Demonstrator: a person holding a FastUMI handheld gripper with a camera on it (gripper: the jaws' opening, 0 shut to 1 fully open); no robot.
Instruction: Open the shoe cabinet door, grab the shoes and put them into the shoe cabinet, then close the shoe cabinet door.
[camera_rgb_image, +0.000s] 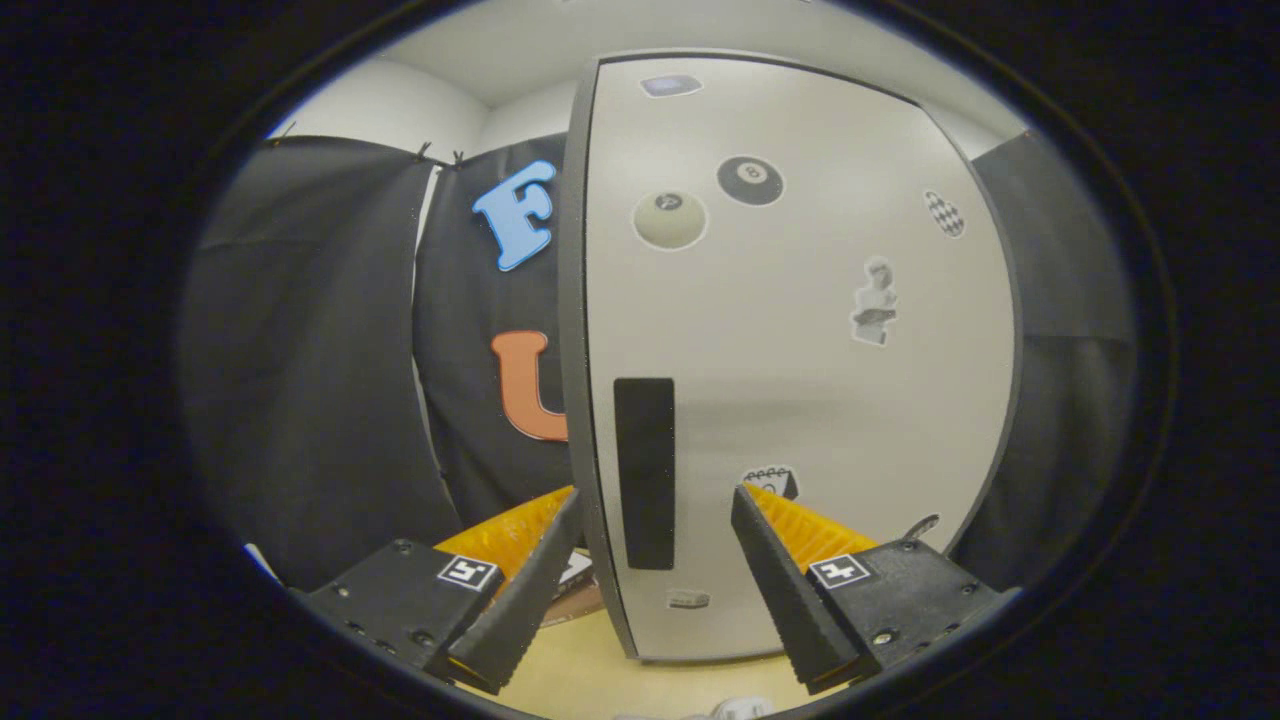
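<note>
The shoe cabinet door (800, 350) stands upright and closed just ahead of the gripper (655, 500), its long axis vertical. Its dark handle (645, 472) lies between the spread fingers, which grip nothing. The door's left edge sits by the left finger, with black cloth (310, 360) beyond and bare desk (590, 670) below.
</note>
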